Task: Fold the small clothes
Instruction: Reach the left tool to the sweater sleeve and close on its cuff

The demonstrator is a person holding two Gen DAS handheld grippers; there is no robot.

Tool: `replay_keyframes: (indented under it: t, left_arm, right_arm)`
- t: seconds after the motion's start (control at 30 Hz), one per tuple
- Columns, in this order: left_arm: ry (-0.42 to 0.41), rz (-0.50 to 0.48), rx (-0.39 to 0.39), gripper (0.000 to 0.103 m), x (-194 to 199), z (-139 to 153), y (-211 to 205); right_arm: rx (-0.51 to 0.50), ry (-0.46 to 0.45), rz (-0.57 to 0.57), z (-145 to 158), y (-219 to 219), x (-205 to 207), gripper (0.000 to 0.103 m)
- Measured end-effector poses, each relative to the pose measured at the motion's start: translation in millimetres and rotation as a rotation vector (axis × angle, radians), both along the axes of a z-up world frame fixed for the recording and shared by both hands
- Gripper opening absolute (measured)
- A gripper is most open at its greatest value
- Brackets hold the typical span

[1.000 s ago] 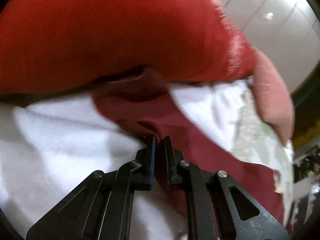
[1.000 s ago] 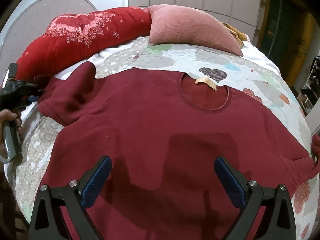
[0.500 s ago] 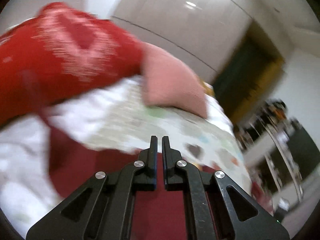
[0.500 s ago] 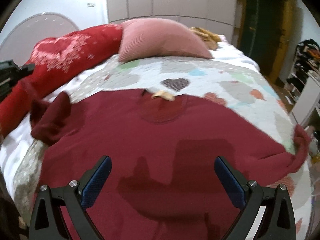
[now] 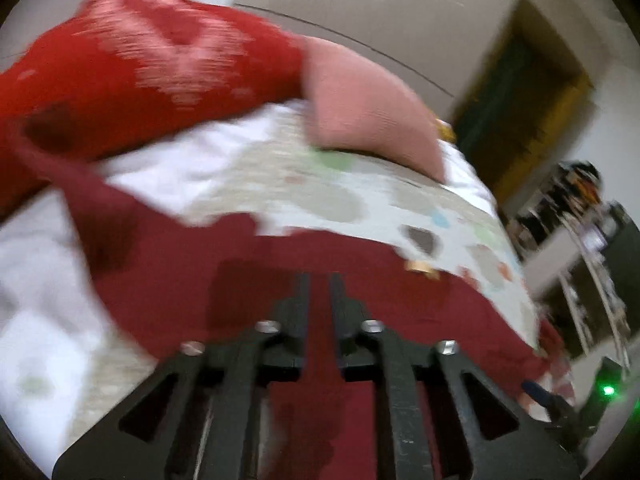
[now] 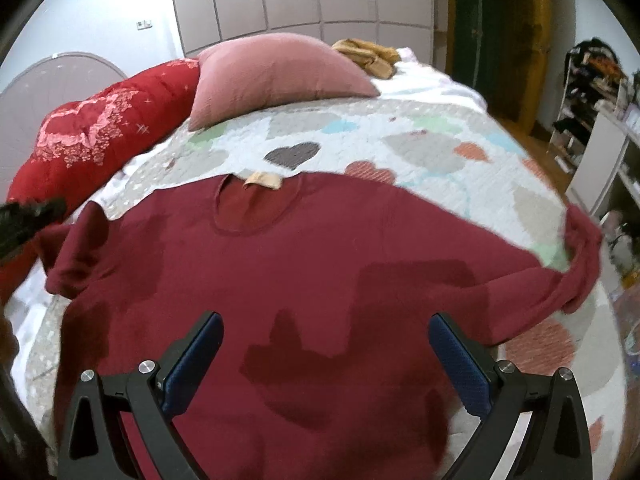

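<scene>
A dark red sweater (image 6: 304,264) lies flat on the bed, front up, with a tan label (image 6: 262,179) at its collar. Its left sleeve (image 6: 80,248) is bunched near the red quilt, and its right sleeve (image 6: 576,264) trails to the bed's edge. My right gripper (image 6: 326,332) hovers wide open above the sweater's lower body, with nothing between its blue pads. My left gripper (image 5: 319,280) hangs over the sweater's (image 5: 200,280) left side. Its jaws are opening, a narrow gap shows, and no cloth is in it. The picture is blurred.
A pink pillow (image 6: 276,72) and a folded red quilt (image 6: 100,136) sit at the head of the bed. The heart-patterned bedspread (image 6: 420,148) covers the rest. A yellow cloth (image 6: 368,54) lies behind the pillow. Cluttered shelves (image 6: 592,80) stand to the right.
My left gripper let go of the left sleeve, rose and swung right over the sweater, and its jaws parted slightly. My right gripper shifted a little and stayed open.
</scene>
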State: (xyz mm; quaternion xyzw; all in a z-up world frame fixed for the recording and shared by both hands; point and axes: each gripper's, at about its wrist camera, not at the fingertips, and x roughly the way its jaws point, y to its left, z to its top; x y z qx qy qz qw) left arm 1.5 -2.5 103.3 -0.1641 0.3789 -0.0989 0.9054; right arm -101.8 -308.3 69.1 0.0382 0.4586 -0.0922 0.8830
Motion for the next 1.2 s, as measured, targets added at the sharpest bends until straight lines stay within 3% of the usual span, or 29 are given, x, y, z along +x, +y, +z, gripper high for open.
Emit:
replay_keyframes:
  t: [0.07, 0.1, 0.2, 0.37, 0.57, 0.73, 0.8, 0.83, 0.87, 0.97, 1.2]
  left_arm:
    - [-0.028, 0.112, -0.021, 0.075, -12, -9, 43]
    - [-0.052, 0.187, -0.055, 0.081, -20, -16, 67]
    - [-0.026, 0.365, -0.136, 0.083, -29, -41, 132]
    - [0.042, 0.504, -0.304, 0.083, -16, -72, 199]
    - [0.093, 0.474, -0.418, 0.083, 23, -95, 212]
    - [0.109, 0.482, -0.354, 0.083, 44, -102, 202]
    - [0.107, 0.491, -0.324, 0.072, 50, -101, 199]
    - [0.111, 0.497, -0.294, 0.045, 53, -101, 198]
    - [0.119, 0.509, -0.251, 0.007, 53, -100, 196]
    - [0.083, 0.443, -0.283, 0.007, 48, -92, 192]
    - [-0.051, 0.280, -0.340, 0.007, 28, -28, 156]
  right_arm:
    - [0.019, 0.005, 0.014, -5, 6, 1, 0.102]
    - [0.019, 0.009, 0.020, -7, 9, 1, 0.102]
    - [0.004, 0.030, 0.040, -13, 20, 6, 0.102]
    - [-0.003, 0.055, 0.060, -20, 32, 11, 0.102]
    - [-0.011, 0.081, 0.086, -30, 45, 16, 0.102]
    - [-0.021, 0.098, 0.106, -37, 52, 20, 0.102]
    - [-0.022, 0.101, 0.106, -38, 52, 21, 0.102]
    - [-0.021, 0.102, 0.105, -38, 52, 21, 0.102]
    - [-0.019, 0.103, 0.104, -38, 52, 21, 0.102]
    - [-0.014, 0.101, 0.107, -38, 53, 19, 0.102]
    - [-0.007, 0.081, 0.105, -31, 52, 17, 0.102]
